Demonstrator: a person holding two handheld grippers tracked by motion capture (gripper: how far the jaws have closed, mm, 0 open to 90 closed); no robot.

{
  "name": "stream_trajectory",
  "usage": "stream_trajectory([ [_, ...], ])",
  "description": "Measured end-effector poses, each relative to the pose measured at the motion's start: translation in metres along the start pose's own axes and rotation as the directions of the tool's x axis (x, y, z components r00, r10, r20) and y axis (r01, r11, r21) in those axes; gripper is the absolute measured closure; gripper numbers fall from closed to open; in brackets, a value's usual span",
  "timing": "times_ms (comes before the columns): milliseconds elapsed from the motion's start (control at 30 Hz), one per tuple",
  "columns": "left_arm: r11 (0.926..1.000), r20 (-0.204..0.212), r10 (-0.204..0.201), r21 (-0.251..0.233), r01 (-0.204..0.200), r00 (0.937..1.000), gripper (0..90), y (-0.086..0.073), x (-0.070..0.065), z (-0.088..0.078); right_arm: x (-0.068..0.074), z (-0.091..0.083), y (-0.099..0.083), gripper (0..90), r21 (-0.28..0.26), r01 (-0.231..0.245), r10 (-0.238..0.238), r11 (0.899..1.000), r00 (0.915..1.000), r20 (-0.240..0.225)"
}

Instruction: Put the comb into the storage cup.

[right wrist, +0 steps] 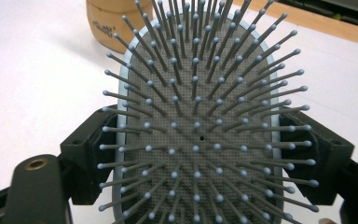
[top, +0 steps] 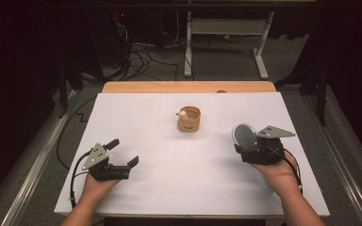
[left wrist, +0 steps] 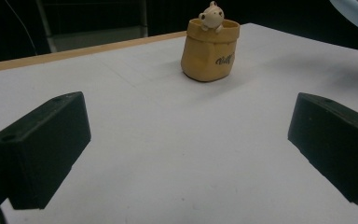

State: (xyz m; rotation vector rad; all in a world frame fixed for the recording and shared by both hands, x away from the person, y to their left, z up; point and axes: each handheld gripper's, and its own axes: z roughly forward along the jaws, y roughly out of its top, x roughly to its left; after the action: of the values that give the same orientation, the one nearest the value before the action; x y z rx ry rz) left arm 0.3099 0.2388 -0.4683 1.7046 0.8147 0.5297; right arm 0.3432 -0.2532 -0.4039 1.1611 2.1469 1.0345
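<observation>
Hairbrush [top: 245, 136] sits in the right gripper [top: 252, 149], at the right side of the white table [top: 169, 179], near its right edge. Jaws clamp the brush head on both sides; in the right gripper view the two black jaws press against the pale-blue rim of the brush [right wrist: 198, 140], bristles facing the camera, grey pad w/ blue-tipped pins. In the high view the head is tilted, bristle side facing up and left, twd the table's middle. Handle end isn't clear; can't tell how it lies below the hand. Right hand [top: 278, 172] comes in from the bottom right, cable trailing by the wrist.

Left gripper [top: 122, 153] rests low at the left-front of the table, jaws spread wide w/ nothing between them. Left gripper view confirms: both jaws well apart, bare white surface btwn them. Left hand [top: 96, 186] grips its body from below.

Pot [top: 189, 119], a small tan bag-shaped one, stands upright near the table's centre, well apart from both grippers. A little pale figure [left wrist: 211, 15] peeks over its rim; dark lettering on the side, too small to read. In the right gripper view the pot [right wrist: 112, 23] shows just behind the brush's top left, not touching as far as I can tell.

Wood edge [top: 188, 87] runs along the far side of the table.
</observation>
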Motion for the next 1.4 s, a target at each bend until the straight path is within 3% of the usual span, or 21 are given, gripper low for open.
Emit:
stream_trajectory([
  [500, 1.0000, 0.008, 0.005, 0.007, -0.005, 1.0000, 0.0, 0.000, 0.000, 0.000, 0.008, 0.001, 0.002, 20.8, -0.125, 0.004, -0.005, 0.992, 1.0000, -0.008],
  [767, 1.0000, 0.007, 0.003, 0.005, -0.003, 1.0000, 0.0, 0.000, -0.001, 0.001, 0.018, 0.002, 0.005, 20.8, -0.222, 0.034, -0.032, 0.974, 0.9994, 0.009],
  [900, 0.9999, 0.007, -0.007, 0.009, 0.006, 1.0000, 0.0, 0.000, -0.001, 0.001, 0.020, 0.003, 0.006, 20.7, -0.246, 0.032, -0.032, 0.969, 0.9995, 0.004],
  [1100, 0.9999, 0.007, -0.005, 0.011, 0.005, 1.0000, 0.0, 0.000, -0.001, 0.001, 0.024, 0.004, 0.008, 20.8, -0.320, 0.015, -0.019, 0.947, 0.9998, -0.010],
  [1400, 0.9999, 0.008, -0.002, 0.013, 0.002, 1.0000, 0.0, 0.000, -0.003, 0.002, 0.034, 0.006, 0.012, 20.7, -0.358, 0.010, -0.021, 0.934, 0.9995, -0.026],
])
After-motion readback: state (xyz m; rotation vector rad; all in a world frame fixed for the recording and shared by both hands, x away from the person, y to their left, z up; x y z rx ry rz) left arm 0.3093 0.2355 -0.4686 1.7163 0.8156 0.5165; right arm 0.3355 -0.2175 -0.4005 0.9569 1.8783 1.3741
